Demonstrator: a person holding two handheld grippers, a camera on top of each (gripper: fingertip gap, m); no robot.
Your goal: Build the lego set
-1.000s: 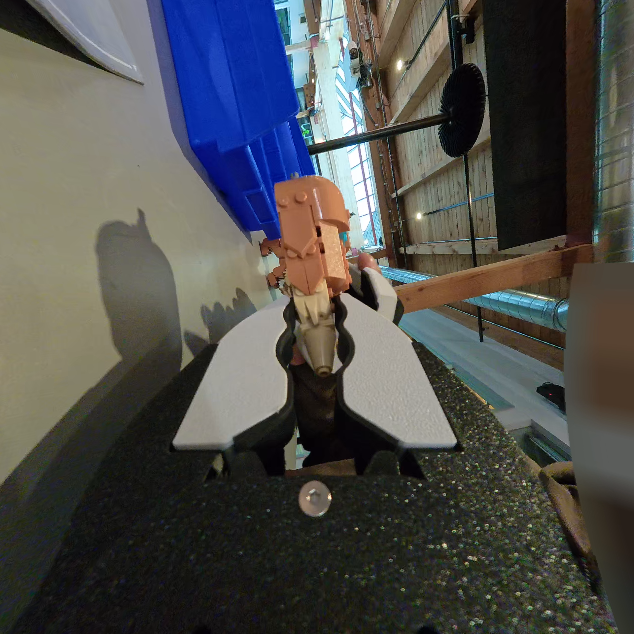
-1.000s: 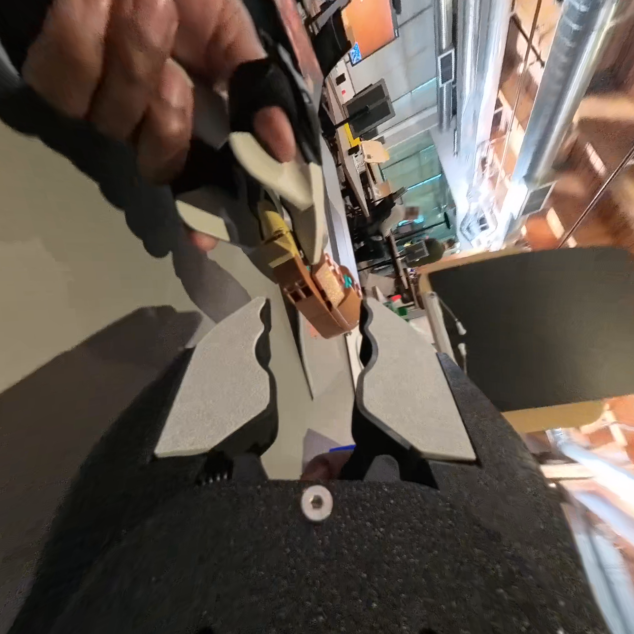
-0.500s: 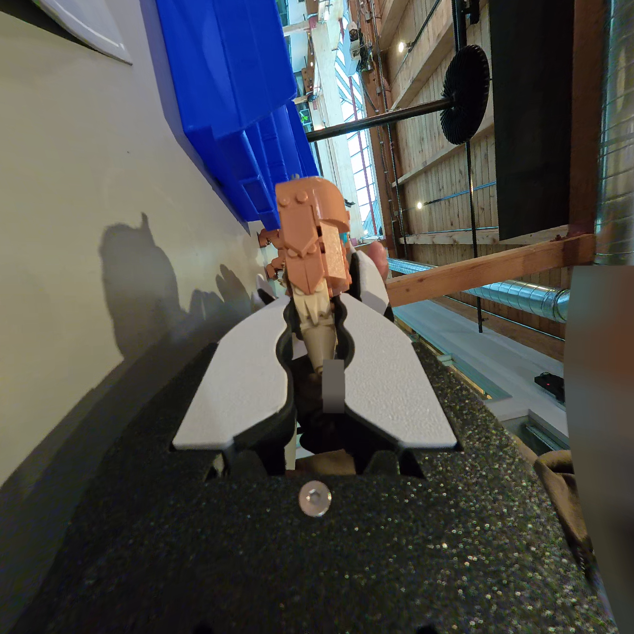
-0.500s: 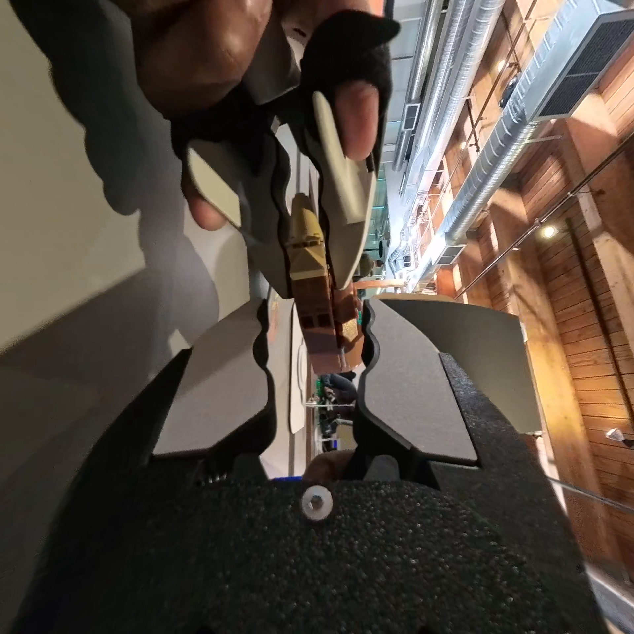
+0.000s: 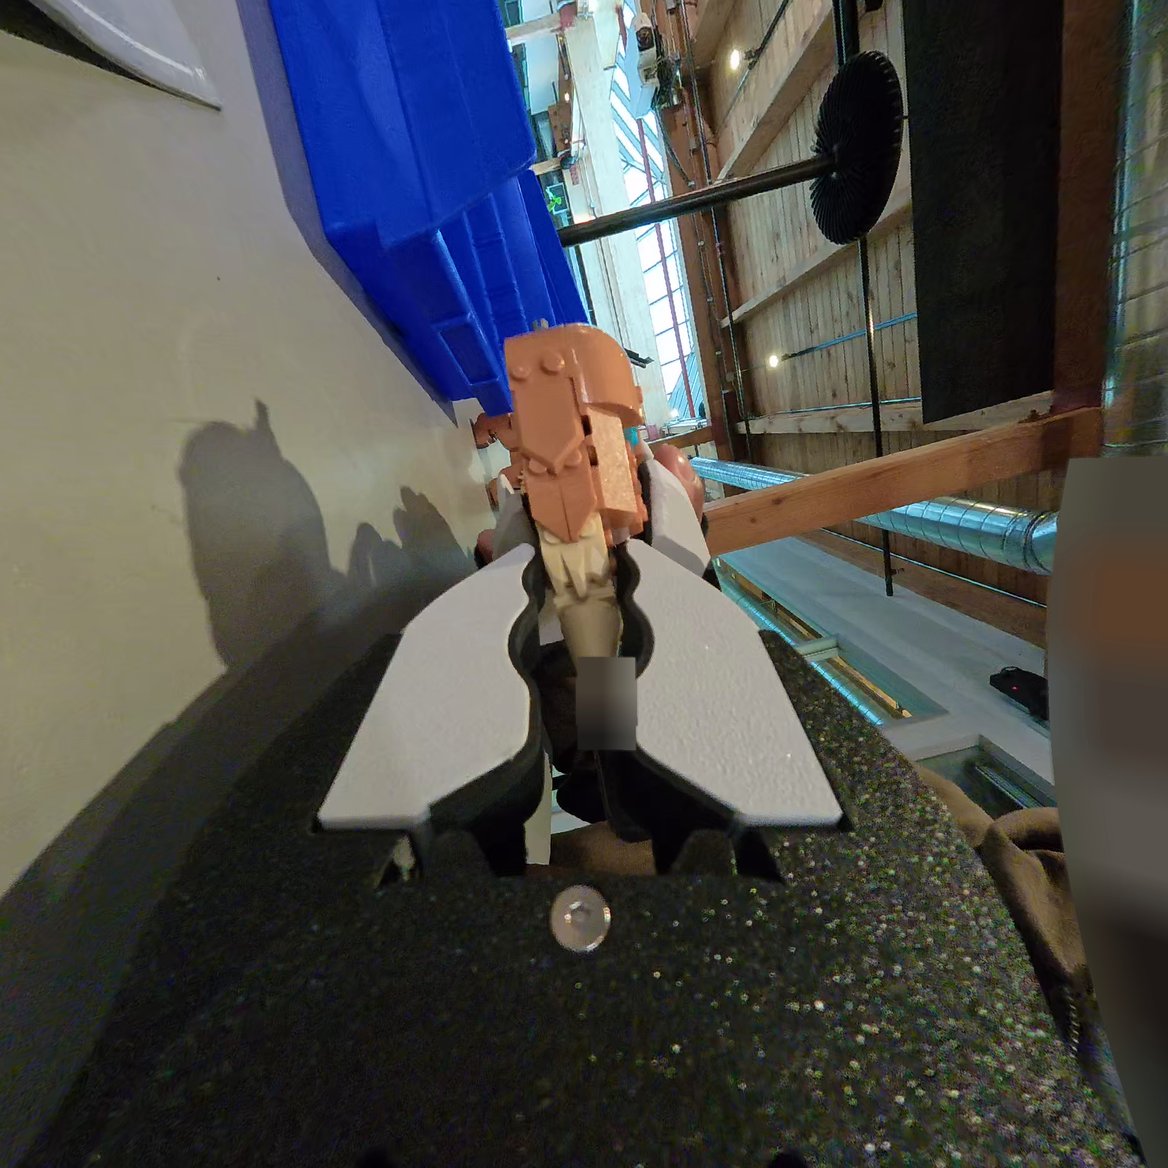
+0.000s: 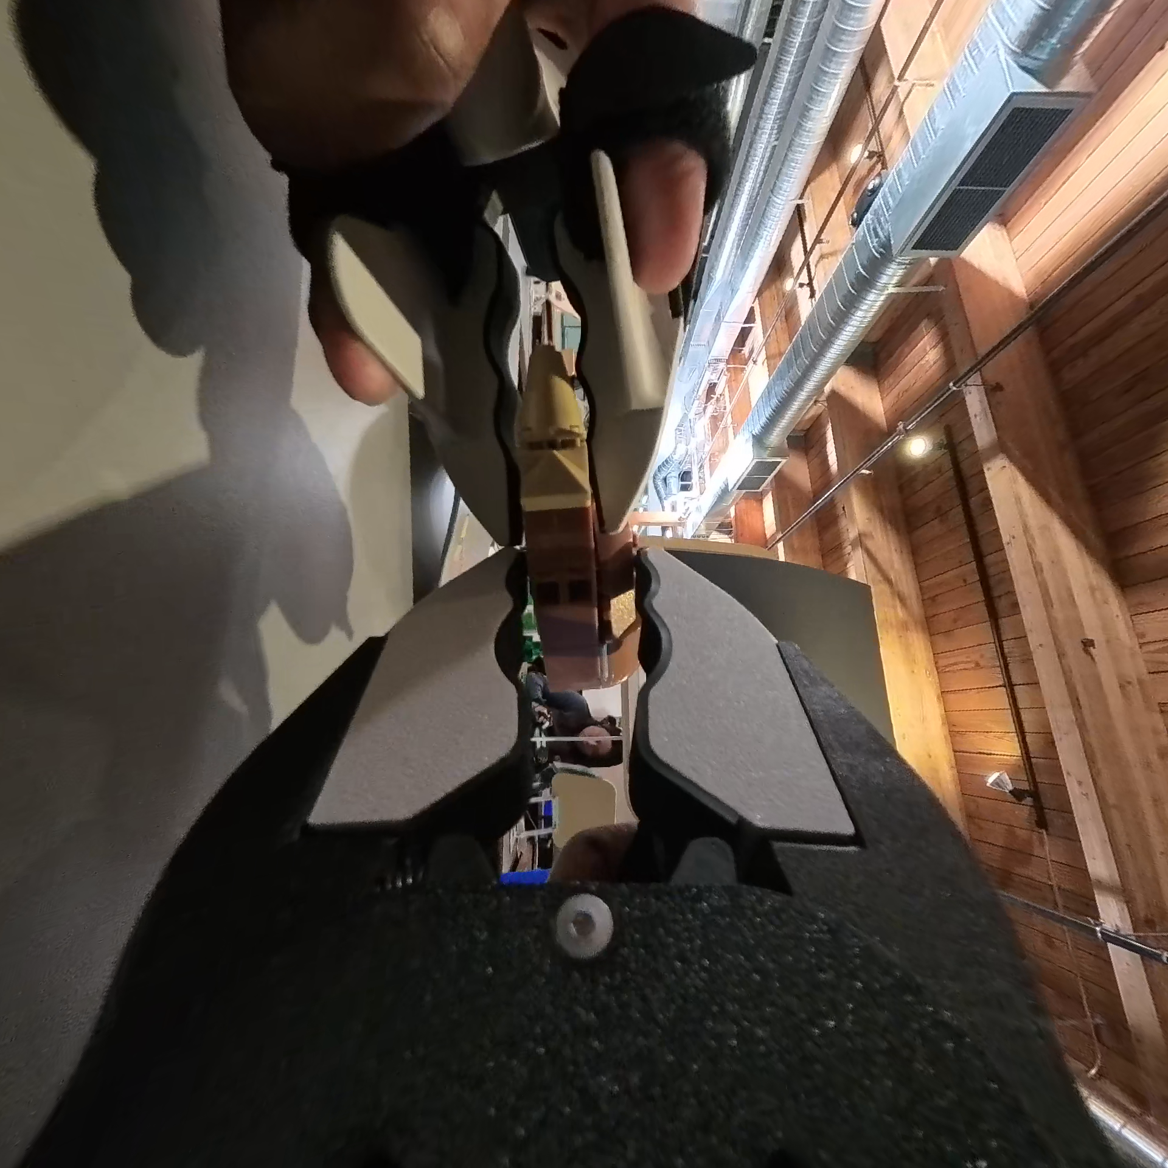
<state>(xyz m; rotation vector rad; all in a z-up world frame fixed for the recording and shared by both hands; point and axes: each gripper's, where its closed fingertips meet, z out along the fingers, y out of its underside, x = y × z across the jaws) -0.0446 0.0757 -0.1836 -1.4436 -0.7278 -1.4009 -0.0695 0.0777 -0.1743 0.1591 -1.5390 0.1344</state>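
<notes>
Table surface (image 5: 158,354) close along left side, blue bins (image 5: 411,158) ahead-left, left gripper (image 5: 578,569) clamped on tan tail of lego model (image 5: 569,455), right gripper (image 6: 578,607) parted around its brown end, contact unclear, right-side room open, blur patch hiding tail tip.

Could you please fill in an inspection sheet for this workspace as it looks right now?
Surface: pale tabletop, bare where visible, shadows across it.
Job's things: brown and tan lego model, lifted off the table.
Clutter: blue bins along the table's far edge.
Grippers: left gripper shut on the model's tan end; right gripper open, fingers either side of the brown end.
Cables: nothing seen.
Surroundings: wooden walls, metal ducts, black fan.
</notes>
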